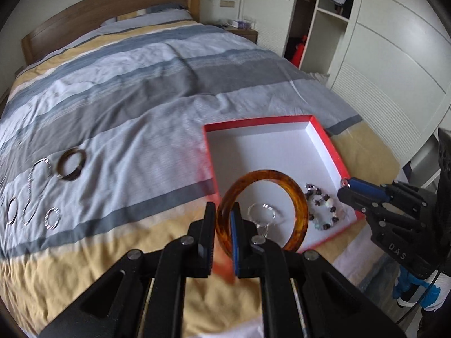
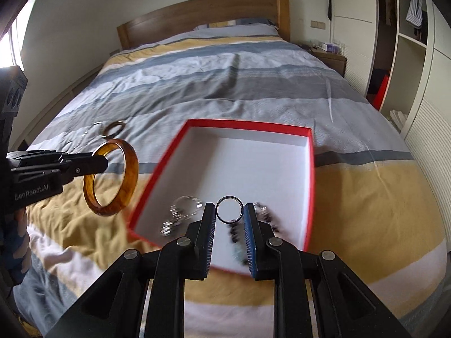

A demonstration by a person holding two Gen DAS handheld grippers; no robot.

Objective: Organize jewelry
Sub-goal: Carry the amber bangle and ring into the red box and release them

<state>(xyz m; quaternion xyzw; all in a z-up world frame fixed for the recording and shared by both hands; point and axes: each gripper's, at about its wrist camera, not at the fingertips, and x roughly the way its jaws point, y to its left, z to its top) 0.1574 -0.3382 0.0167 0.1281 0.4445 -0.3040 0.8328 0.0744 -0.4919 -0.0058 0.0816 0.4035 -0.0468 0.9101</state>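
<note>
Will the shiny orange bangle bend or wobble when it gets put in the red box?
Probably not bend: the orange bangle keeps its round shape though the left gripper pinches only one spot on its rim. Its glossy surface looks slippery. Set down on edge in the red box, it might roll; laid flat, it should stay put.

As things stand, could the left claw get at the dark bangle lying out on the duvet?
Probably not yet: the left claw is shut on the amber bangle, so it has no free grip. The path to the dark bangle looks clear.

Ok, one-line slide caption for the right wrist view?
Right gripper carries a dark ring over the red box.
</note>
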